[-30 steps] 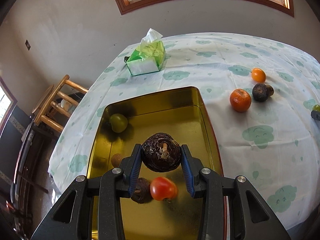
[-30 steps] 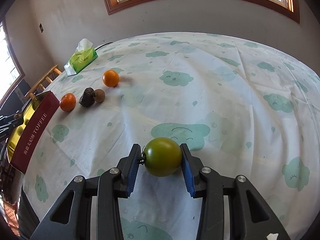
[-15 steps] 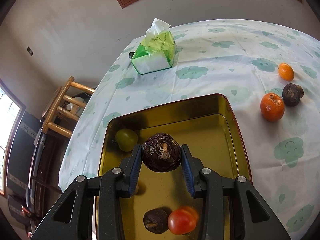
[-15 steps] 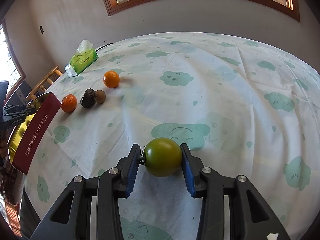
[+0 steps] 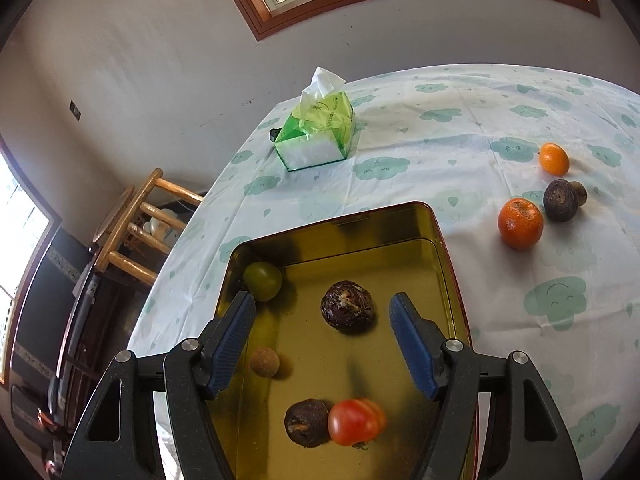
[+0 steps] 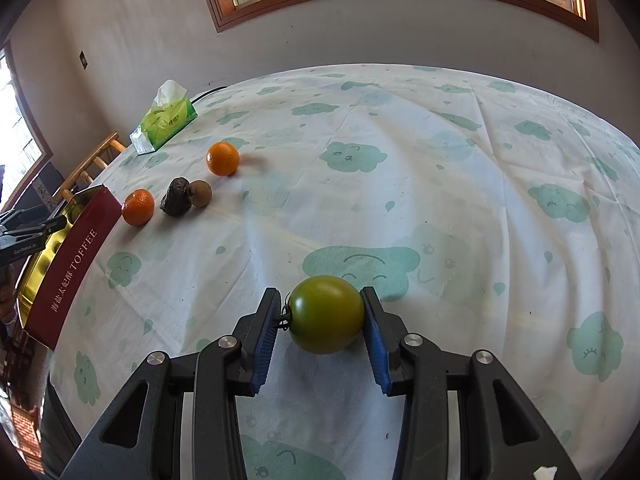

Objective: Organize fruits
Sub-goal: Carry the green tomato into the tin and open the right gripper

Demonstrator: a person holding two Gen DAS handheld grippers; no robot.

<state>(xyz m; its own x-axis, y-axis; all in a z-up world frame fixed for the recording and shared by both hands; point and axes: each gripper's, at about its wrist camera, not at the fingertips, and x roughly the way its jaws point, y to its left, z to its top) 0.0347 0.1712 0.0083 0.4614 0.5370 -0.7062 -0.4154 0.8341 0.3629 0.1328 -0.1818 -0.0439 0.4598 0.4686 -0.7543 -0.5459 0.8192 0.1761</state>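
Nearest the right wrist camera, the right gripper (image 6: 320, 314) clamps a green tomato (image 6: 326, 314) between its blue pads, the stem turned toward the left pad. The fruit looks lifted slightly clear of the cloud-print tablecloth (image 6: 460, 184), though contact cannot be ruled out. The coming move turns on one relation: the gold tin (image 6: 72, 248) lies well off to the left and somewhat ahead of these fingers, its long red side facing them, so the carry probably runs leftward past the mandarin (image 6: 138, 207). That side reads "TOFFEE" after a row of Chinese characters too small to make out.

Over the tin, the left gripper (image 5: 322, 332) stands with its jaws spread wide and holding nothing. A dark purple fruit (image 5: 347, 306) lies on the tin floor between and just ahead of the pads, touching neither. Nearer the camera sit a red tomato (image 5: 354, 421) against another dark fruit (image 5: 306, 422), and a small brown fruit (image 5: 264, 361); a green fruit (image 5: 262, 281) rests in the far left corner.

Farther out lie a dark fruit (image 6: 176, 197) touching a brown one (image 6: 201, 193), then an orange (image 6: 223, 158), and last the green tissue pack (image 6: 164, 122), whose print is unreadable.
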